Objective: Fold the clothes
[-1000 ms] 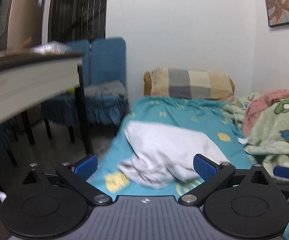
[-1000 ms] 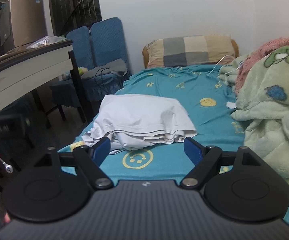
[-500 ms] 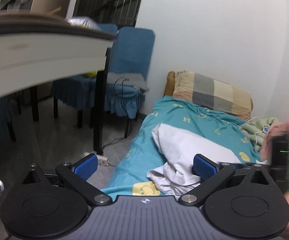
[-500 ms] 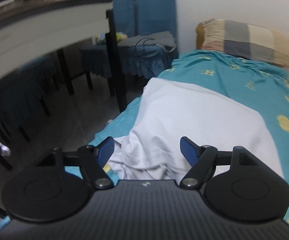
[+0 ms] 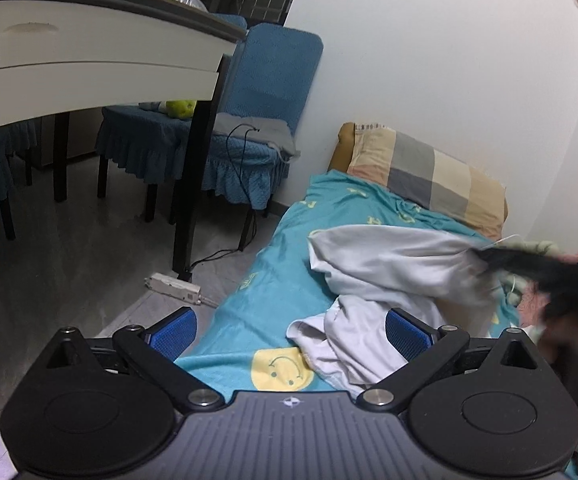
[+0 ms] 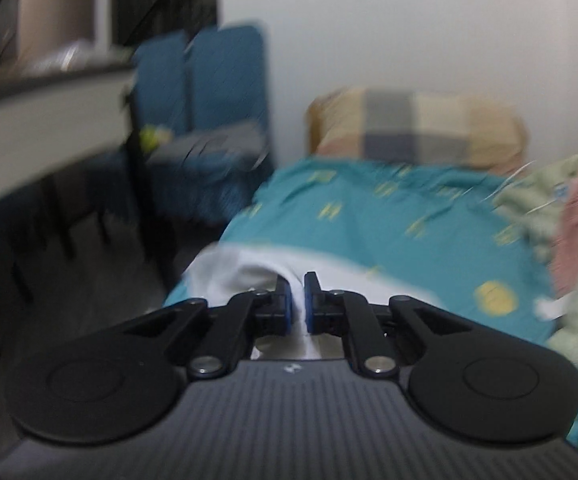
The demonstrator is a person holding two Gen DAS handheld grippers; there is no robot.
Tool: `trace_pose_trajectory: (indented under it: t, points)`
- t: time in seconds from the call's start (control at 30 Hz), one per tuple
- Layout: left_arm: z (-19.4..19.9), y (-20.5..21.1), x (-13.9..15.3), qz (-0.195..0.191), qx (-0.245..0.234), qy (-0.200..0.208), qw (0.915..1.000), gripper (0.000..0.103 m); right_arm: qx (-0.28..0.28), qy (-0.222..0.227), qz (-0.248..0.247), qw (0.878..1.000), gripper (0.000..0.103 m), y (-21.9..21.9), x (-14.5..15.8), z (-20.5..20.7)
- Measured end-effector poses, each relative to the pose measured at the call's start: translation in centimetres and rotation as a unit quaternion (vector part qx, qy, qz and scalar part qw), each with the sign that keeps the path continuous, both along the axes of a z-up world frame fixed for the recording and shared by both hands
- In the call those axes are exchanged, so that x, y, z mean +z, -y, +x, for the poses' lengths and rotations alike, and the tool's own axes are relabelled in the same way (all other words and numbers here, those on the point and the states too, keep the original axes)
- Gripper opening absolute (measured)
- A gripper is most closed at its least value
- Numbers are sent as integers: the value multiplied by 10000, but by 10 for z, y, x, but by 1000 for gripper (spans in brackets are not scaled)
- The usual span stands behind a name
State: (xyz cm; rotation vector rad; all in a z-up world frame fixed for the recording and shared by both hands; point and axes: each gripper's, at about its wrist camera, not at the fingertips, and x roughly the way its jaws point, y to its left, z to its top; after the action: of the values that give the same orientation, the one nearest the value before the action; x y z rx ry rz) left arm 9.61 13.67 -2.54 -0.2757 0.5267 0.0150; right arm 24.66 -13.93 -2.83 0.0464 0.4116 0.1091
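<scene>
A crumpled white garment point(image 5: 389, 256) lies on the teal smiley-print bed sheet point(image 5: 273, 292). My left gripper point(image 5: 289, 332) is open at the bed's near left corner, its blue pads point(image 5: 407, 336) astride the garment's lower folds without touching them. The right gripper point(image 6: 297, 300) has its jaws closing, and a fold of the white garment point(image 6: 241, 276) is pinched between its pads. In the left wrist view the right gripper point(image 5: 529, 268) shows as a dark blur at the garment's right edge, pulling the cloth up off the sheet.
A checked pillow point(image 5: 429, 176) lies at the bed's head against the wall. Green and pink blankets point(image 6: 577, 216) are heaped on the right. To the left stand a white table point(image 5: 89, 60) and blue chairs point(image 5: 257, 120), with a power strip point(image 5: 173, 288) on the floor.
The right gripper went forward onto the garment and closed its jaws on a fold, raising that edge. The left gripper swung toward the bed's near left corner, still open.
</scene>
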Motion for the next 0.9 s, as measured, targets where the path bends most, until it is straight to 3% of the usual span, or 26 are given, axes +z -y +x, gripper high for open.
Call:
trace_pose_trajectory:
  t: [0.2,0.33,0.5,0.7,0.8,0.83,0.87,0.9]
  points:
    - [0,15,1,72,-201,30,9998,102,-865,626,373,9936,9,86,56,-38]
    - [2,25,2,106,-323,66,9994,102,-1394,548,512,9874,9,138,66,-78]
    - [-2,37,3,217,-524,151,9983,102,-1851,-230,718,9798,10,185,33,-112]
    - [-3,46,-1,309,-512,0,9982,102,-1709,-1139,1228,9709,11,184,-20,-140]
    - [-1,49,-6,462,-429,-102,9980,102,-1623,-1154,1397,9700,14,179,-26,-157]
    - [0,51,-7,519,-407,-140,9977,102,-1603,-1050,1422,9711,20,178,-22,-162]
    - [2,52,-9,566,-387,-171,9975,102,-1583,-944,1447,9722,37,177,-19,-166]
    - [5,52,-10,603,-370,-198,9973,102,-1564,-824,1473,9732,46,175,-16,-171]
